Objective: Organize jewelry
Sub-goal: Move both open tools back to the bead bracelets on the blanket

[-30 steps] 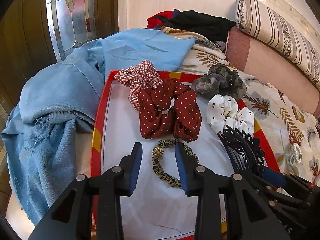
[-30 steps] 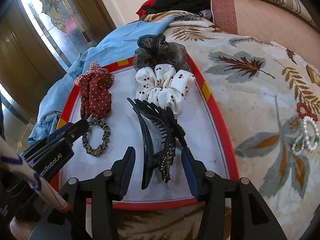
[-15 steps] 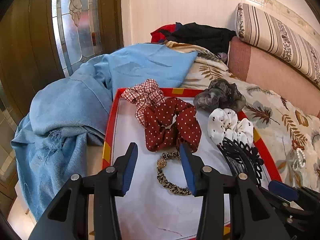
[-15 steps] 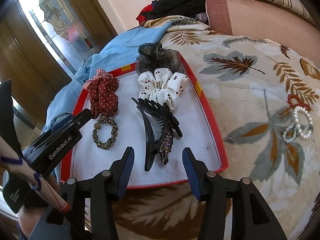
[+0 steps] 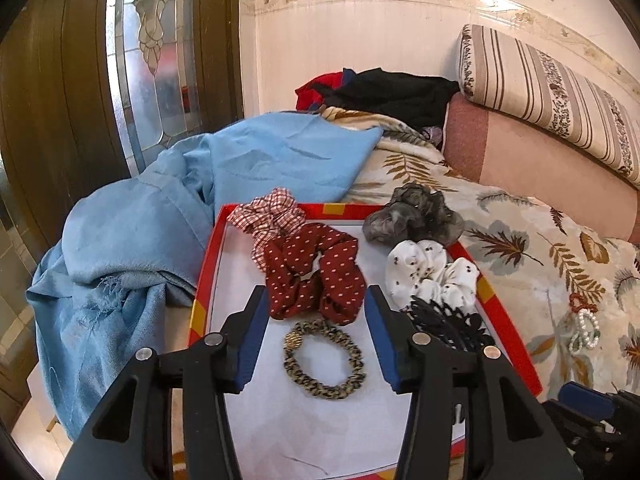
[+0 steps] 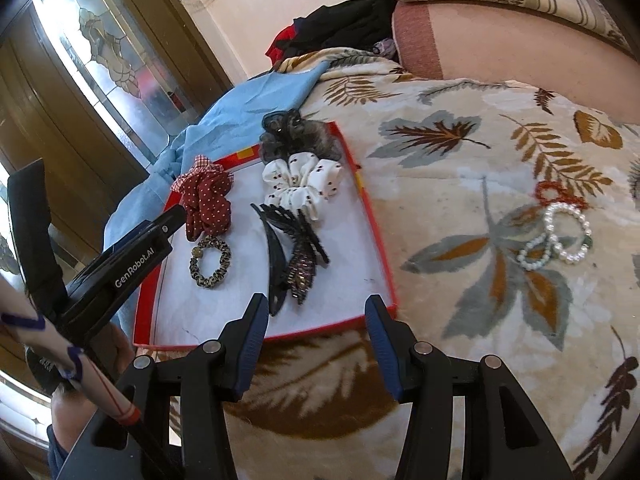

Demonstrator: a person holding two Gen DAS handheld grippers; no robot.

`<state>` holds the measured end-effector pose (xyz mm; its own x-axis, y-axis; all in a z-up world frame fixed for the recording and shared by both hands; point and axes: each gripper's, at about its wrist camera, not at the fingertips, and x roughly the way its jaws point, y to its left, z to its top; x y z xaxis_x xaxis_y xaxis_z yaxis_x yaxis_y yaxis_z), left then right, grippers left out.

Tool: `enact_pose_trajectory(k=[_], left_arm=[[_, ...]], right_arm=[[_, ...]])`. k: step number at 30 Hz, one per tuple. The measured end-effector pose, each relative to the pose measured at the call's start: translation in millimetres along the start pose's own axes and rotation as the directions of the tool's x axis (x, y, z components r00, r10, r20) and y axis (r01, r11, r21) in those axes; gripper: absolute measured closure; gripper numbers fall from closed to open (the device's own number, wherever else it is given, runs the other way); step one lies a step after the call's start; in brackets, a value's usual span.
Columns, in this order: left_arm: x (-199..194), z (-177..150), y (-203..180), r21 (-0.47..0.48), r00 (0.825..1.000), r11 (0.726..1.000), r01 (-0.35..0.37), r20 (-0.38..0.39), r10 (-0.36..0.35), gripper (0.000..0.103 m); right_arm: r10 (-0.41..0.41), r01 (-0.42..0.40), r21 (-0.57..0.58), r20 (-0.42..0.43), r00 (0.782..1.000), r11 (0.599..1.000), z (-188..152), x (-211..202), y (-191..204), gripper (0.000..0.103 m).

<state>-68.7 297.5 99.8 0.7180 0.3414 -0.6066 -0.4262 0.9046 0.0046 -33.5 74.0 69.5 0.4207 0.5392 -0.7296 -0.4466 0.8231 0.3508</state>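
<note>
Scrunchies [image 5: 316, 276], a leopard-print hair tie [image 5: 324, 360] and black hair clips [image 6: 288, 248] are lying in a red-rimmed tray [image 6: 376, 232]. Pearl bracelets [image 6: 560, 236] are resting on the bed, well apart.

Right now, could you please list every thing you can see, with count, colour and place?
tray: 1, red rim, on bed
scrunchies: 4, checked, maroon dotted, grey, white dotted; tray's far end
hair tie: 1, leopard print, tray, between left fingers, untouched
hair clips: 2, black, tray
bracelets: several, pearl and red, on blanket
blue cloth: 1, beside tray
left gripper: black, jaws opening
right gripper: black, open, empty
</note>
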Motion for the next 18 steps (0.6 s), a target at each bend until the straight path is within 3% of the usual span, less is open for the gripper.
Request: enact_pose_trajectory(k=[11,18], left_arm=[[-26,-15,-44,0.079,0.999,0.997,0.001,0.044,-0.005,0.054],[-70,-39,-91,0.139,0.994,0.986,0.09,0.043,-0.097,0.053]], right_arm=[[-0.047,0.046,0.031,0.024,0.999,0.998,-21,-54,-60,0.048],[-0.114,0.107,0.107,0.066,0.991,0.989,-28,-102,-137,0.048]])
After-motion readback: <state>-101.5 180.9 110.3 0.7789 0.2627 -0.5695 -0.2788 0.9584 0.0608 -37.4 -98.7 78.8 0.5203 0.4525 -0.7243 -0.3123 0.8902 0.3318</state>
